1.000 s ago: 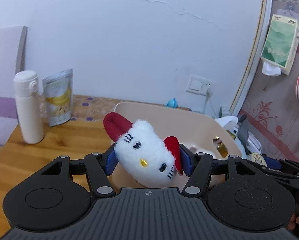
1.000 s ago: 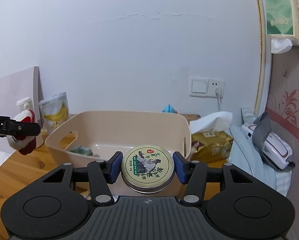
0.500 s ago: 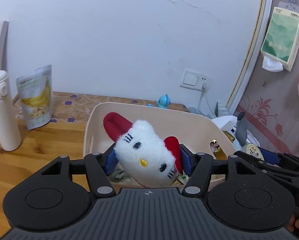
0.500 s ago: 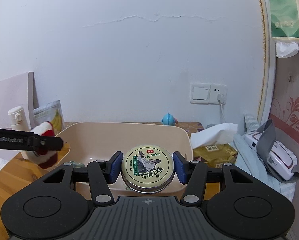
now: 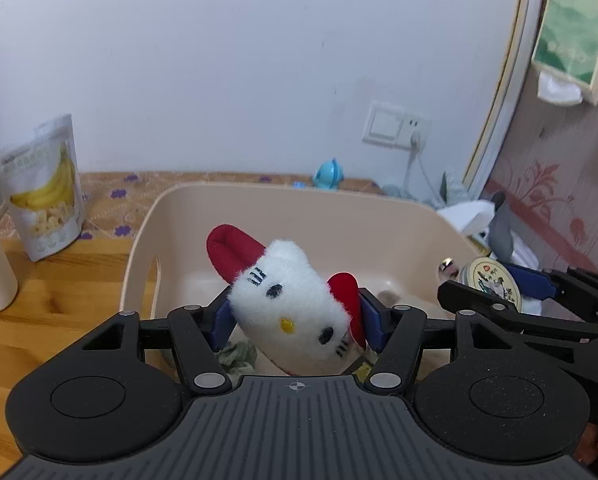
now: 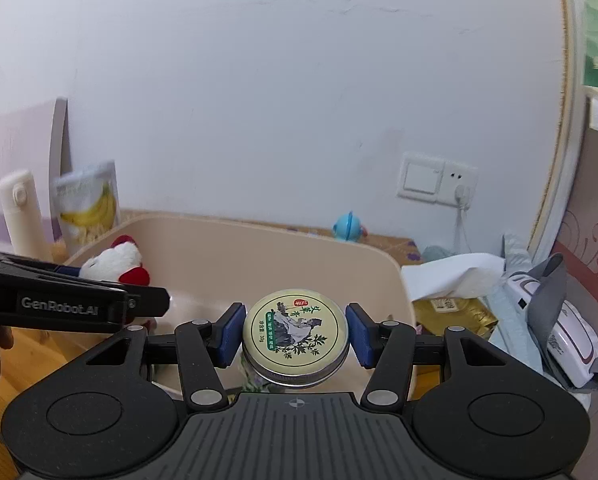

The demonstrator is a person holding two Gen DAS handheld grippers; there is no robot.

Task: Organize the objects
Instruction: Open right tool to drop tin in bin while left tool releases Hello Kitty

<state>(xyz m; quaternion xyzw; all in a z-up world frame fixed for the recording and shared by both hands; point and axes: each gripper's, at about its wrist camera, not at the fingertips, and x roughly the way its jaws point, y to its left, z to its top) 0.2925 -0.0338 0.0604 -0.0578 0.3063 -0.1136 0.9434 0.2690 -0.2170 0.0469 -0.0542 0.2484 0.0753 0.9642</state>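
Left gripper (image 5: 295,318) is clamped on a white plush cat toy (image 5: 289,312) with red ears, its 2 blue pads pressing the toy's sides. The toy hangs tilted, face toward the camera, above the inside of a beige plastic tub (image 5: 255,208). Under it, on the tub floor, lies a crumpled greenish scrap (image 5: 239,354).

Right gripper (image 6: 295,338) is closed on a round tin (image 6: 295,336) with a cream lid printed with a figure and green leaves; the blue pads (image 6: 231,334) grip its rim on both sides. The tin is held level over the near part of the same tub (image 6: 299,256), toward its right end. In the left wrist view the tin (image 5: 491,284) shows at the tub's right edge, held by the other tool.

From the right wrist view, the left tool comes in from the left with the plush toy (image 6: 115,260) over the tub's left end, well apart from the tin.

Beyond the tub on the wooden table (image 5: 59,300) stand a banana snack pouch (image 5: 45,188) and a cream bottle (image 6: 21,212), near each other. A small blue figure (image 6: 349,228) sits against the wall behind the tub. A wall switch and socket (image 6: 435,182) is above it. Right of the tub lie a gold packet (image 6: 451,314) and white paper (image 6: 455,274).
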